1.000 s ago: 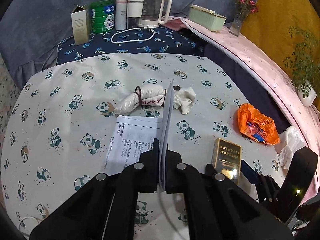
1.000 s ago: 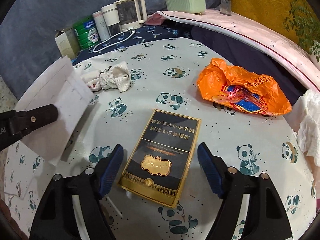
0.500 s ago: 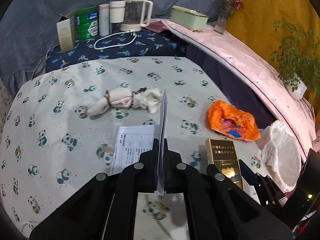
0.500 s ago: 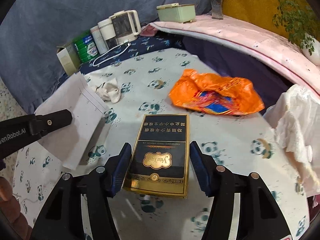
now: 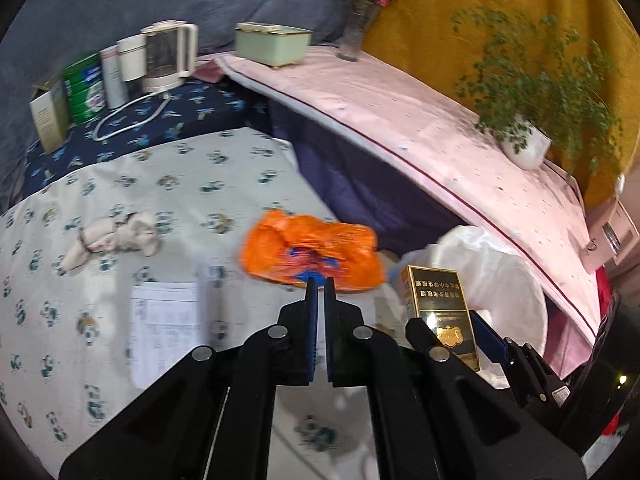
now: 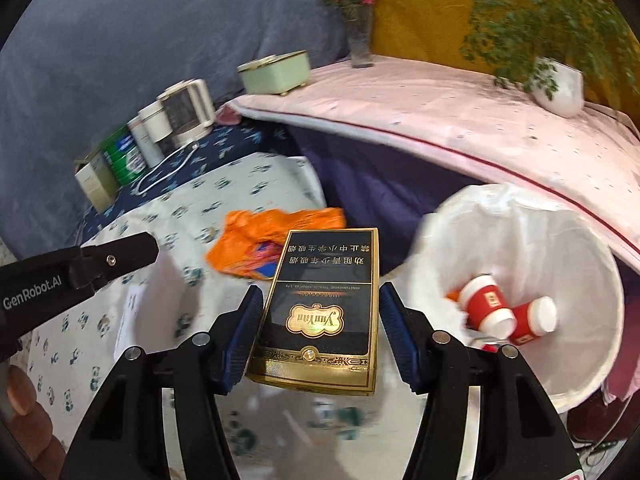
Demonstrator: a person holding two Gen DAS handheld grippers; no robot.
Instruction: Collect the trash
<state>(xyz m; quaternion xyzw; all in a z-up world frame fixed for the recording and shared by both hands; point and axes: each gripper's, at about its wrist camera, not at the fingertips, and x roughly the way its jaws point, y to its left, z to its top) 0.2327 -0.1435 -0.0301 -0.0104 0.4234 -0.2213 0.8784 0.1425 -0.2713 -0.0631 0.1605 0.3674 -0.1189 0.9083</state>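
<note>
Both wrist views—low, forward, overlapping tabletop (image 5: 168,184).

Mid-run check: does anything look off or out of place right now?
Yes. The left gripper is shut on nothing, while the printed paper sheet lies flat on the panda tablecloth, uncollected. The right gripper holds the cigarette box fine, slightly skewed.

Right gripper (image 6: 320,332) holds a flat black-and-gold cardboard cigarette box (image 6: 320,312) between its blue-padded fingers (image 6: 242,336), frame centre. Crumpled orange plastic bag (image 6: 256,240) lies behind it on panda-print tablecloth (image 6: 240,184). Lower right: white-lined round bin (image 6: 560,256) containing two red paper cups (image 6: 508,312). Left gripper (image 6: 120,256) enters from the left edge.
</note>
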